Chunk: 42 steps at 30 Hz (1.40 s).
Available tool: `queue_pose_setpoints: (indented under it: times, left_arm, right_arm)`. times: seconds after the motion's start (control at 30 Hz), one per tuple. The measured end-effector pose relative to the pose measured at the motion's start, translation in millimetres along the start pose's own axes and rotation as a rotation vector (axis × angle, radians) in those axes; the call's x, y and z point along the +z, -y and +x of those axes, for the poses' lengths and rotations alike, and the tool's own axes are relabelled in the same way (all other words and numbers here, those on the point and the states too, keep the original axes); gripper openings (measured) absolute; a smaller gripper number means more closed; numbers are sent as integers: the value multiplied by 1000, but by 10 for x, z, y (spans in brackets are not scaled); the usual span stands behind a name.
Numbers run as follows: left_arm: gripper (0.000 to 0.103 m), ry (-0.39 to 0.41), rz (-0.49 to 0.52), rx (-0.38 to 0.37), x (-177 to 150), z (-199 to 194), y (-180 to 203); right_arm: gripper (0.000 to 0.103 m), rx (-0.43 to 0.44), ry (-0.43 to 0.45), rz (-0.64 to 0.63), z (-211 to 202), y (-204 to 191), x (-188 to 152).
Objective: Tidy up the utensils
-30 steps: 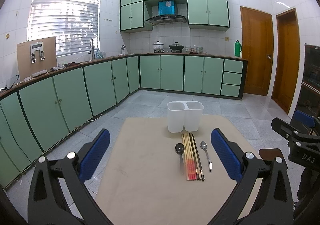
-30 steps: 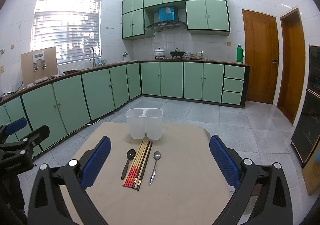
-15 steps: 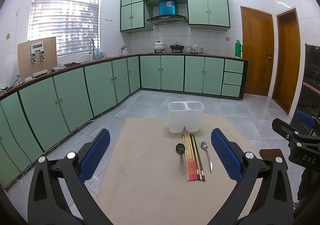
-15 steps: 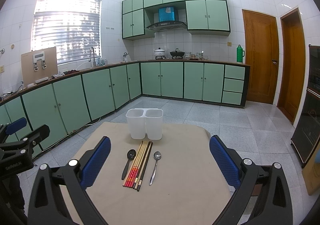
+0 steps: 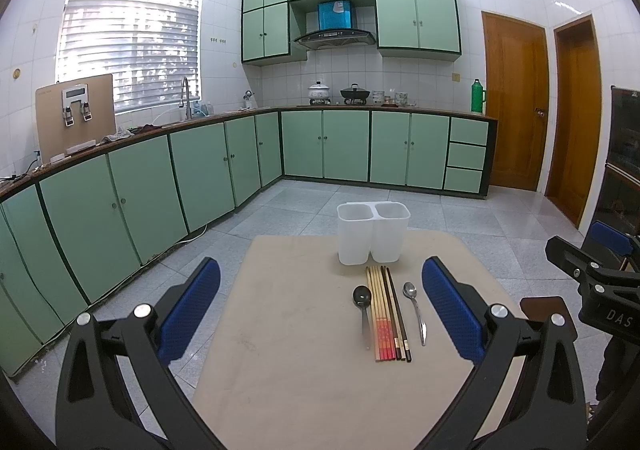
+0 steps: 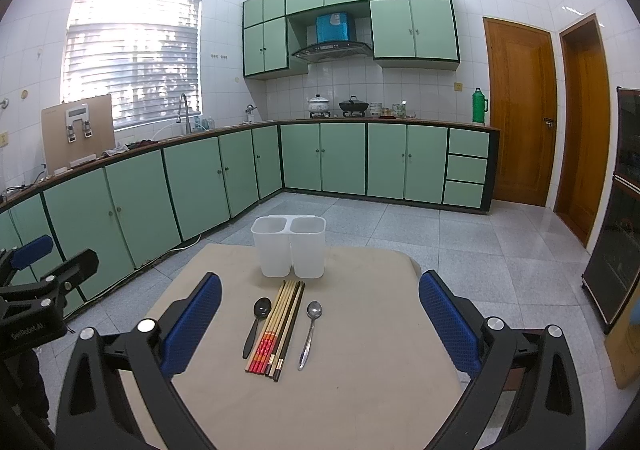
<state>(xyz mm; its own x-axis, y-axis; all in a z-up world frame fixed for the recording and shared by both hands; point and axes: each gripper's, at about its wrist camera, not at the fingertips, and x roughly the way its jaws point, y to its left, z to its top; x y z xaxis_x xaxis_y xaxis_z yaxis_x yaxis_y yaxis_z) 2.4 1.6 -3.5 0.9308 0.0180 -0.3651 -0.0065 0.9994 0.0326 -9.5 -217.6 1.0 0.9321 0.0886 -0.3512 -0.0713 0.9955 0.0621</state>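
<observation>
Left wrist view: the left gripper (image 5: pixel 320 302) is hovering with fingers (image 5: pixel 192 306) spread wide and empty over the beige counter (image 5: pixel 288 350); chopsticks (image 5: pixel 386 314), black spoon (image 5: pixel 362 306) and steel spoon (image 5: pixel 414 308) are lying right of centre, near the white holder (image 5: pixel 372 232).

Right wrist view: the right gripper (image 6: pixel 320 310) is hanging wide open and empty; the chopsticks (image 6: pixel 278 324) are lying between its fingers (image 6: pixel 448 326), the counter (image 6: pixel 380 330) lying bare to their right.

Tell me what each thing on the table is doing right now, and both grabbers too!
left gripper: open, holding nothing.
right gripper: open, holding nothing.
white holder: upright, both cups look empty.
chopsticks: lying flat, bundled side by side.
black spoon: lying flat, left of chopsticks.
silver spoon: lying flat, right of chopsticks.
</observation>
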Motion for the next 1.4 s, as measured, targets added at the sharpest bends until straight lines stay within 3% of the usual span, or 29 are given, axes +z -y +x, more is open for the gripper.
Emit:
queue_pose_setpoints:
  times: [1.07,1.4]
  left_arm:
    - [98,-8,-3,5,-46,66,-70]
    - [98,-59,13,42,-107,529,-105]
  right_arm:
    - [97,-2,1,4,57,36,-44]
    - [97,-24,-73,-6,508,89,-105]
